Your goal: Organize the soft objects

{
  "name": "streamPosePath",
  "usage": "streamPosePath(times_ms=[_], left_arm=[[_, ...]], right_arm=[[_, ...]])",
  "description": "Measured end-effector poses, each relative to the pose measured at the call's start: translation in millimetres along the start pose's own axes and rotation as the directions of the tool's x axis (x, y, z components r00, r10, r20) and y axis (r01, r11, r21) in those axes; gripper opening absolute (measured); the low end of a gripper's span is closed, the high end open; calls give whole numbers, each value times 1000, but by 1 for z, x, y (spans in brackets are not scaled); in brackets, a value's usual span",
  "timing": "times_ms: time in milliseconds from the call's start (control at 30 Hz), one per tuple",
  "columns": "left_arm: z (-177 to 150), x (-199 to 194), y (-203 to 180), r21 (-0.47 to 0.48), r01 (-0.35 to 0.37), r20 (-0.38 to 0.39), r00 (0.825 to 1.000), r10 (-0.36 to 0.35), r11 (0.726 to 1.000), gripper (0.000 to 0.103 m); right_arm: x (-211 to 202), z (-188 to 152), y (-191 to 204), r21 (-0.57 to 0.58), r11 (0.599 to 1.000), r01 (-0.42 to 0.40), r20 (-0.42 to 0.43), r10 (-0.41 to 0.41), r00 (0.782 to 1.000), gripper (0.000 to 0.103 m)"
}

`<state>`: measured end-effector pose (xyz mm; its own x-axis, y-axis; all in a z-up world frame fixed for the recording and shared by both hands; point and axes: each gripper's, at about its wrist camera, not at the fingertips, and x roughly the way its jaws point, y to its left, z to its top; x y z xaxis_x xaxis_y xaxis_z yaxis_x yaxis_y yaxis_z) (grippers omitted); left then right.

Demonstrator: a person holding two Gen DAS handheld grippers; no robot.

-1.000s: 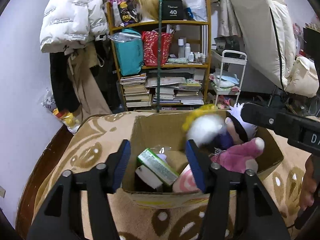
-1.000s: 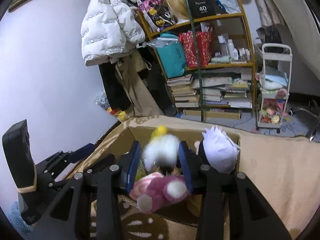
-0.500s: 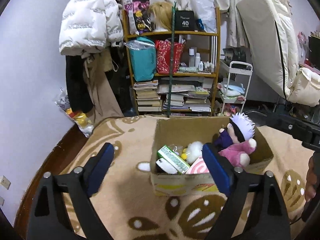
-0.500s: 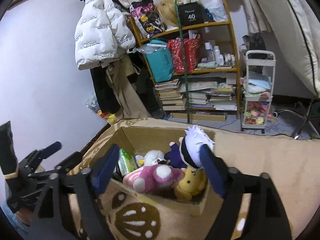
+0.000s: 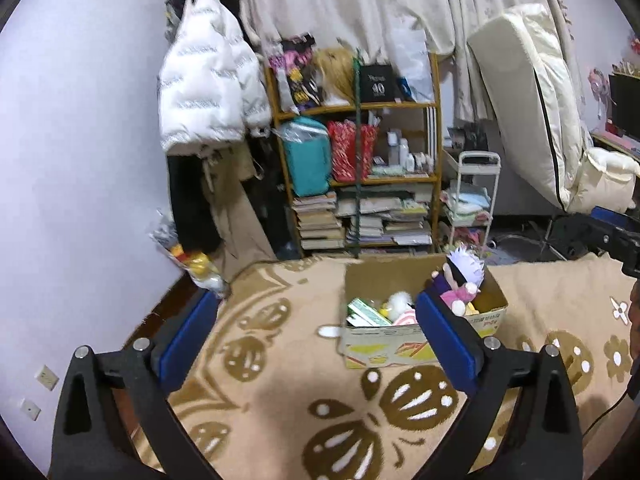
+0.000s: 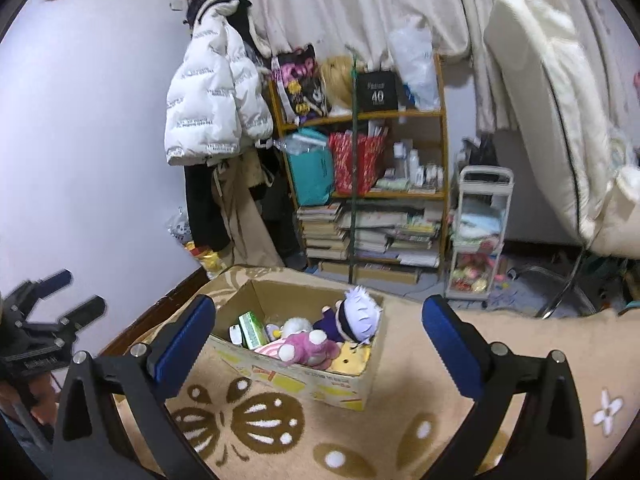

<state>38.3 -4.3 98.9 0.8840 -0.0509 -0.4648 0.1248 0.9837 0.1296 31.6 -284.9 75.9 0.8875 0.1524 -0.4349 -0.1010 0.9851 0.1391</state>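
A cardboard box (image 5: 384,344) (image 6: 320,388) stands on the tan patterned blanket (image 5: 280,400) (image 6: 420,420). Inside lie a white-haired doll (image 5: 466,266) (image 6: 358,316), a pink plush (image 5: 460,300) (image 6: 308,350), a white fluffy toy (image 5: 398,302) (image 6: 296,325), a yellow plush (image 6: 352,360) and a green packet (image 5: 366,312) (image 6: 253,330). My left gripper (image 5: 318,328) is open and empty, held back from the box. My right gripper (image 6: 320,332) is open and empty, also back from the box.
A wooden shelf (image 5: 360,176) (image 6: 368,184) with books and bags stands behind the box. A white jacket (image 5: 208,88) hangs on the left wall. A small white cart (image 6: 480,236) and a leaning mattress (image 5: 532,96) are on the right.
Both grippers opened wide and pulled back and up from the box. The white fluffy toy left the right gripper and now lies in the box.
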Motion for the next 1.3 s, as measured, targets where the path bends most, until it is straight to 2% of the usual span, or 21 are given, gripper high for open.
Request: streamPosePath(times_ms=[267, 500, 633, 800, 1200, 1300], left_arm=[[-12, -61, 18, -25, -24, 52, 998, 25, 999, 100], [-36, -74, 12, -38, -28, 87, 996, 31, 999, 101], [-50, -75, 2, -22, -16, 112, 994, 18, 1000, 101], [-62, -71, -10, 5, -15, 134, 991, 14, 1000, 101], [-86, -36, -19, 14, 10, 75, 997, -11, 1000, 101], [-91, -29, -20, 9, 11, 66, 998, -12, 1000, 101]], right_arm=[[-62, -4, 9, -16, 998, 53, 47, -52, 998, 103], [-89, -28, 14, 12, 992, 126, 120, -127, 985, 103], [-90, -42, 16, -2, 992, 129, 138, -127, 982, 103], [-76, -57, 14, 9, 991, 134, 104, -134, 985, 103], [-50, -73, 8, 9, 990, 141, 51, -142, 989, 103], [-45, -73, 5, 21, 993, 118, 36, -119, 992, 103]])
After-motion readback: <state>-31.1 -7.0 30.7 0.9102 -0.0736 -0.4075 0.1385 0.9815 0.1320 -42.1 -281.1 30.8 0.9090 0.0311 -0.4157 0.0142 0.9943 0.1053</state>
